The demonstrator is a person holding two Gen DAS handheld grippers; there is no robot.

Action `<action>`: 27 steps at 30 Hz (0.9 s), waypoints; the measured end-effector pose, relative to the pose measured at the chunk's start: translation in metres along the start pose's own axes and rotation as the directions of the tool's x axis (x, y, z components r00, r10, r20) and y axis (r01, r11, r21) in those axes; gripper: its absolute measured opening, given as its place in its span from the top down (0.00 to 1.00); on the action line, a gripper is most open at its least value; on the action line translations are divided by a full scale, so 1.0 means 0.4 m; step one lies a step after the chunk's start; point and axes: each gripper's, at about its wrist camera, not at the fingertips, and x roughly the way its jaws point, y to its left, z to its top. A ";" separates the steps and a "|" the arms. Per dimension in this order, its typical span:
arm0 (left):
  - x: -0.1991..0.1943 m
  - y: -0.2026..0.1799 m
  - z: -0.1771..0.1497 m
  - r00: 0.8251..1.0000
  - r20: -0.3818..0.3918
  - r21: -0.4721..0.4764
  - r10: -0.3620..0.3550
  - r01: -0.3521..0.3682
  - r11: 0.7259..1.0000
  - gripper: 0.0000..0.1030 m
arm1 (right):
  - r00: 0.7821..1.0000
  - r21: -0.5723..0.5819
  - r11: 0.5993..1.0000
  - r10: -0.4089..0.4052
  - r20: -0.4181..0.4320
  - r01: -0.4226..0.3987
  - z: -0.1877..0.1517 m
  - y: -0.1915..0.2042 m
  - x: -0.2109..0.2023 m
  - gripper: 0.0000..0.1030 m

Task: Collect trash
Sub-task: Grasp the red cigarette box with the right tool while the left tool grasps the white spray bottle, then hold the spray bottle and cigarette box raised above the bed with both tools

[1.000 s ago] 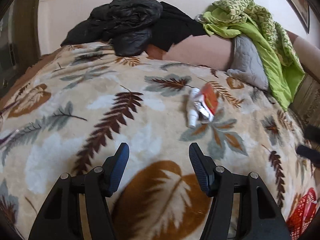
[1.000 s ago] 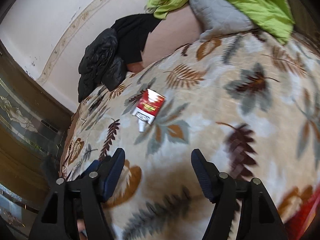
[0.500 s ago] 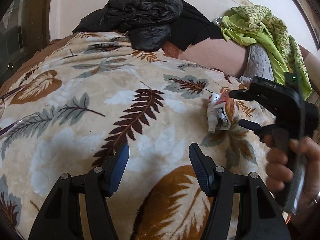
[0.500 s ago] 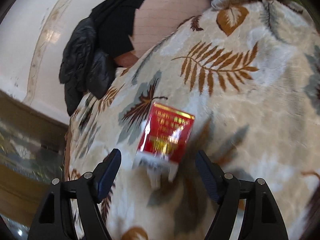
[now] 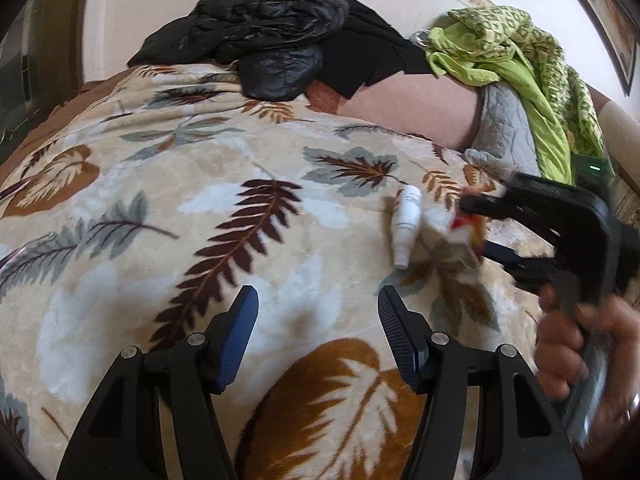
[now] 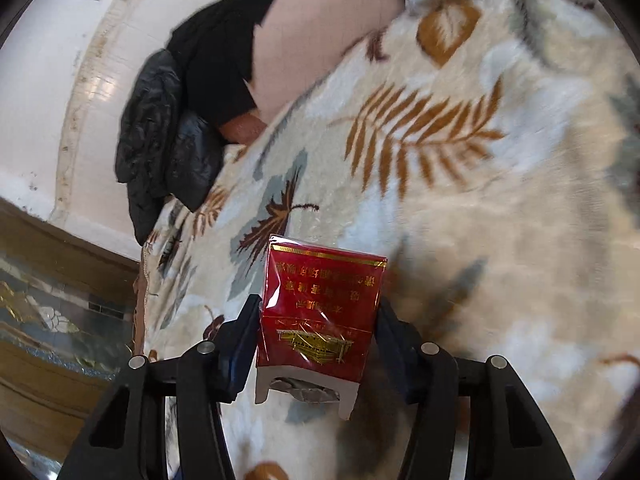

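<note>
My bed [image 5: 168,216] wears a leaf-patterned blanket [image 5: 280,288]; a white tube [image 5: 406,226], black jacket [image 5: 264,28] and green cloth [image 5: 520,64] lie on it.

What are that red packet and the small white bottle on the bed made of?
The red packet, between the closing right gripper jaws, looks like printed card with gold lettering under clear glossy film: the wrap crinkles and glints. Torn foil seems to show at its open end. The white bottle looks like smooth matte plastic, though blur leaves that uncertain.
</note>
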 end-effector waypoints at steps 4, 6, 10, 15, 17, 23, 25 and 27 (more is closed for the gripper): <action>0.033 -0.040 0.031 0.999 0.000 0.041 -0.034 0.034 0.999 0.41 | 0.998 -0.024 0.999 -0.048 0.040 0.049 -0.054 -0.017 -0.124 0.43; 0.058 -0.067 0.045 0.998 -0.010 0.060 -0.058 0.058 0.996 0.41 | 0.995 -0.041 0.996 -0.077 0.060 0.079 -0.085 -0.027 -0.181 0.43; 0.130 -0.147 0.082 0.995 -0.040 0.121 -0.093 0.098 0.988 0.41 | 0.985 -0.073 0.988 -0.128 0.117 0.137 -0.140 -0.056 -0.248 0.43; 0.240 -0.198 0.117 0.994 -0.088 0.141 -0.071 0.082 0.987 0.42 | 0.980 -0.078 0.984 -0.149 0.134 0.161 -0.121 -0.081 -0.247 0.43; 0.287 -0.205 0.127 0.992 -0.114 0.137 -0.056 0.072 0.988 0.47 | 0.983 -0.075 0.986 -0.142 0.120 0.152 -0.115 -0.088 -0.237 0.42; 0.363 -0.198 0.139 0.989 -0.144 0.136 -0.025 0.045 0.990 0.72 | 0.989 -0.098 0.987 -0.119 0.085 0.127 -0.115 -0.081 -0.214 0.42; 0.358 -0.198 0.140 0.990 -0.137 0.138 -0.029 0.048 0.989 0.72 | 0.990 -0.111 0.986 -0.114 0.085 0.123 -0.117 -0.072 -0.212 0.43; 0.345 -0.195 0.133 0.992 -0.125 0.142 -0.022 0.039 0.989 0.72 | 0.990 -0.117 0.986 -0.110 0.087 0.120 -0.119 -0.064 -0.211 0.43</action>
